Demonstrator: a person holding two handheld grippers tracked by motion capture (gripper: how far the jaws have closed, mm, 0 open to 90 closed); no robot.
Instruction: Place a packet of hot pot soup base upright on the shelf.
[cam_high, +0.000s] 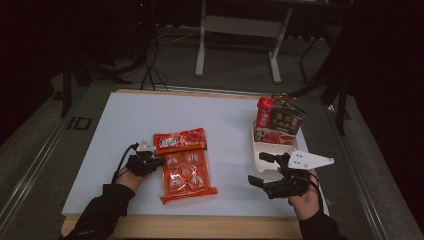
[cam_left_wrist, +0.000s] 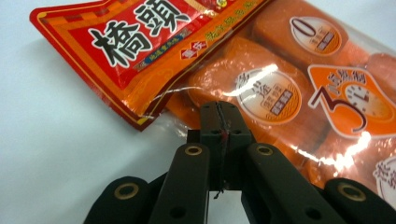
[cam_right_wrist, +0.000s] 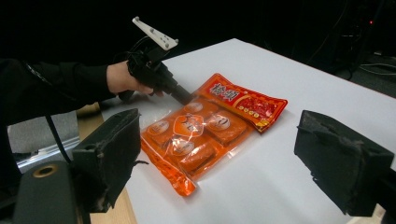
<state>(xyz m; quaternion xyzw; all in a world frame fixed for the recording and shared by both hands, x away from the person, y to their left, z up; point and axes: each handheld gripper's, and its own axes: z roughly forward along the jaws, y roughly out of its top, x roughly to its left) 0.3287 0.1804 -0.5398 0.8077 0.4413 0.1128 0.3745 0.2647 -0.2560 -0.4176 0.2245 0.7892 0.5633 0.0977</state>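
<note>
On the worktop (cam_high: 125, 130): one orange pack (cam_high: 186, 172) lies flat, left of centre, with a smaller red pack (cam_high: 180, 141) overlapping its far end.
Off to the right: a white tray (cam_high: 272, 150) with a few snack packs stood up in its far end, well apart from the orange pack.
Left tool (cam_high: 156, 161): jaws pressed together, tip right at the orange pack's left edge. In the left gripper view the tip (cam_left_wrist: 219, 122) sits on the clear film border, so it looks pinched on that film, though I can't be fully sure it has real hold.
Right tool (cam_high: 269, 170): jaws wide apart, nothing between them, hovering by the near end of the tray. Its own view looks across at the orange pack (cam_right_wrist: 194, 137) with both pads (cam_right_wrist: 343, 161) spread.
How the pack will handle: my guess is light and floppy. It's glossy film over several separate blocks, so it'll sag between them and slide easily on the smooth top.
Where to grab: the flat sealed border, not the shiny bulges, since film over a block likely slips out.
Risk: a one-edge pinch could let it swing or drag the red pack along.
</note>
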